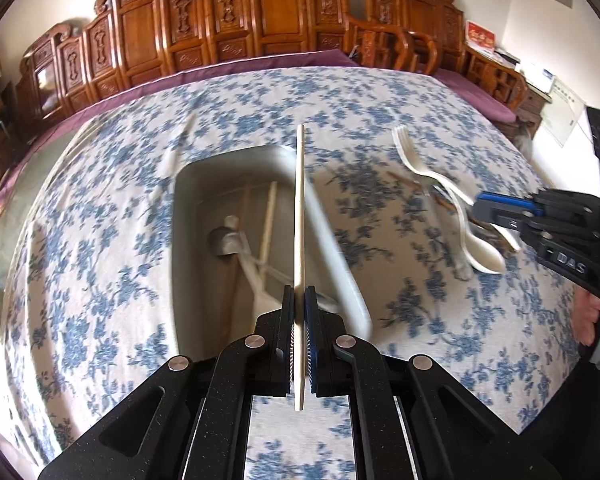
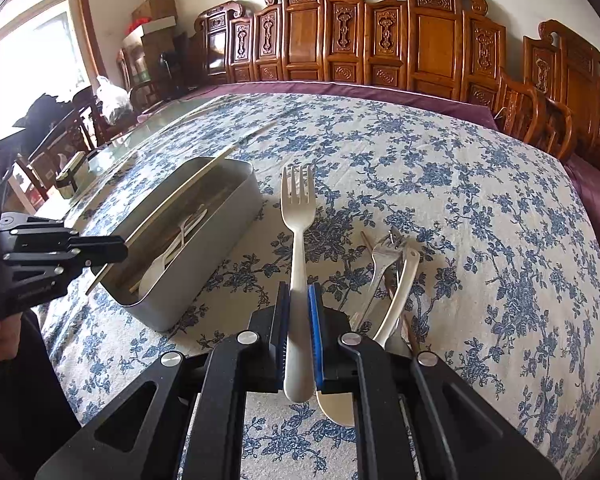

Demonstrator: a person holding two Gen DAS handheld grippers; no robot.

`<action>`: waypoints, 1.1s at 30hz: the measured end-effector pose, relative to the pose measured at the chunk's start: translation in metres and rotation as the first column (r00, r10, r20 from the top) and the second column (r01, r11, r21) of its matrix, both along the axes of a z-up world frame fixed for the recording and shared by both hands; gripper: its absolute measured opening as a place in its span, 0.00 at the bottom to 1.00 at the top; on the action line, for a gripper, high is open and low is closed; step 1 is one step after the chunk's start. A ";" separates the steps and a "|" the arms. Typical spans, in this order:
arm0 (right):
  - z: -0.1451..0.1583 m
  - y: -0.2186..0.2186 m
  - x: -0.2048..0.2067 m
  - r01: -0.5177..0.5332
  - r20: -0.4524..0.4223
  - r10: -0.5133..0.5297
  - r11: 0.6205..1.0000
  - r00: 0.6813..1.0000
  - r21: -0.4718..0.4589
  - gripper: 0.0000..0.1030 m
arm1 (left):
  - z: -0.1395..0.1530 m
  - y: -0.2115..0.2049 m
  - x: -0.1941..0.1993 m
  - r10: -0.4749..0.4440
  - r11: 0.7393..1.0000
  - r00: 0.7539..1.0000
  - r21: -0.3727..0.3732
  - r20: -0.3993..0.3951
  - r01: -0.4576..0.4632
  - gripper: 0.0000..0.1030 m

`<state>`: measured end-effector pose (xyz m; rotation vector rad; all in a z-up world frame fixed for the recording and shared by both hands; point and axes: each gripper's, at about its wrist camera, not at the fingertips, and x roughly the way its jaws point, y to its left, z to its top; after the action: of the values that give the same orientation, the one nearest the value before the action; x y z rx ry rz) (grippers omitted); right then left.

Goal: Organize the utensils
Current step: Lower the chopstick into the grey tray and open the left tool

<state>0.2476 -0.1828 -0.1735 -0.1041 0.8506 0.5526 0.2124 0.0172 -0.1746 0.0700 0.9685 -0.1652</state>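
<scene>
My left gripper (image 1: 299, 300) is shut on a pale chopstick (image 1: 300, 208) and holds it above the grey utensil box (image 1: 188, 208). The box holds a metal spoon (image 1: 224, 240), a white utensil and chopsticks. My right gripper (image 2: 299, 296) is shut on a white plastic fork (image 2: 298, 216), tines pointing away, above the cloth to the right of the box (image 2: 220, 236). The right gripper (image 1: 496, 210) also shows in the left wrist view with the fork (image 1: 416, 160). The left gripper (image 2: 100, 248) shows in the right wrist view.
A pile of loose utensils lies on the blue floral tablecloth (image 2: 480, 200): a white spoon (image 2: 400, 292), a metal fork (image 2: 380, 264) and a brown chopstick. Carved wooden chairs (image 2: 380, 40) line the far side. The spoon (image 1: 480, 248) shows in the left view too.
</scene>
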 end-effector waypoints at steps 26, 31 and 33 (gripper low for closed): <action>0.001 0.026 -0.007 -0.054 -0.015 0.054 0.998 0.998 0.012 0.11 | -0.031 0.031 0.030 0.063 0.997 0.997 -0.047 -0.044 -0.065 0.04; 0.006 0.034 -0.008 -0.067 -0.009 0.067 0.998 0.998 0.019 0.11 | -0.024 0.035 0.031 0.063 0.997 0.998 -0.053 -0.023 -0.064 0.04; 0.009 0.040 -0.007 -0.075 -0.006 0.075 0.997 0.997 0.015 0.11 | -0.021 0.039 0.030 0.069 0.995 0.997 -0.064 -0.017 -0.070 0.04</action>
<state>0.2408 -0.1429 -0.1647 -0.1208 0.8511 0.6299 0.2429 0.0558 -0.1960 -0.0242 0.9781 -0.1325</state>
